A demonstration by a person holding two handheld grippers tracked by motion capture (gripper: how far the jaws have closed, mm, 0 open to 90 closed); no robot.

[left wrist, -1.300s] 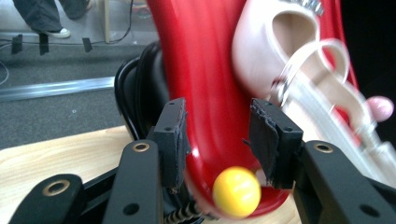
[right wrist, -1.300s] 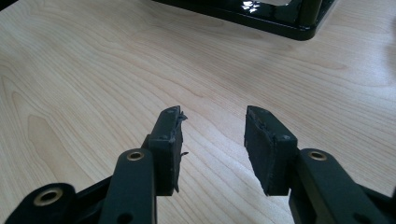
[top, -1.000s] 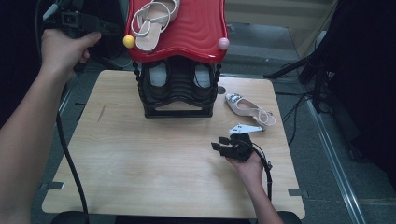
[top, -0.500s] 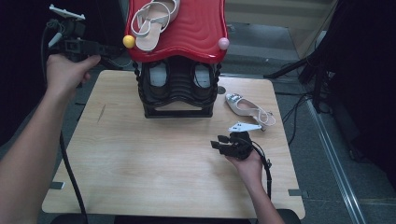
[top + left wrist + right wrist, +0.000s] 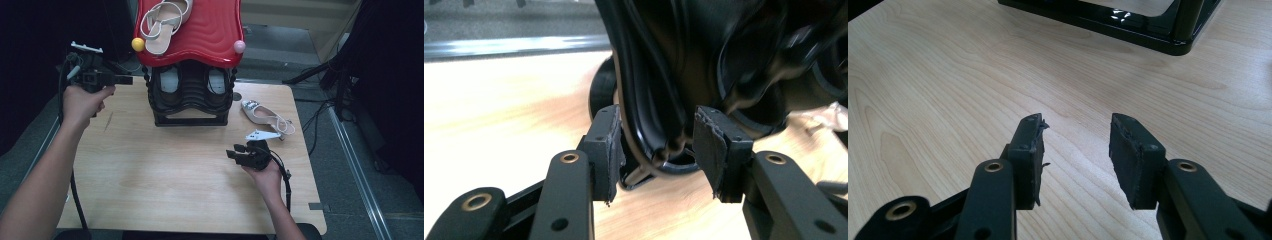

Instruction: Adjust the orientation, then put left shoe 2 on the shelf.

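Note:
A black shoe rack (image 5: 190, 100) with a red wavy top (image 5: 200, 35) stands at the back middle of the wooden table (image 5: 150, 170). A beige sandal (image 5: 162, 22) lies on the red top. A pale heeled shoe (image 5: 265, 116) lies on the table right of the rack. My left gripper (image 5: 125, 79) is held level at the rack's left side, jaws open towards it. In the left gripper view the rack's black side (image 5: 659, 90) shows blurred just beyond my open left gripper (image 5: 656, 150). My right gripper (image 5: 232, 152) rests low over the table in front of the rack; the right gripper (image 5: 1075, 150) is open over bare wood.
Two light shoes (image 5: 170, 80) sit inside the rack's lower shelf. A yellow ball (image 5: 138, 44) and a pink ball (image 5: 239, 46) cap the red top's front corners. The rack's base bar (image 5: 1128, 20) lies ahead of the right jaws. Dark cables (image 5: 320, 115) trail off the table's right.
The left hand has come down with its gripper from beside the red top to the level of the rack's black frame. The right hand has kept still.

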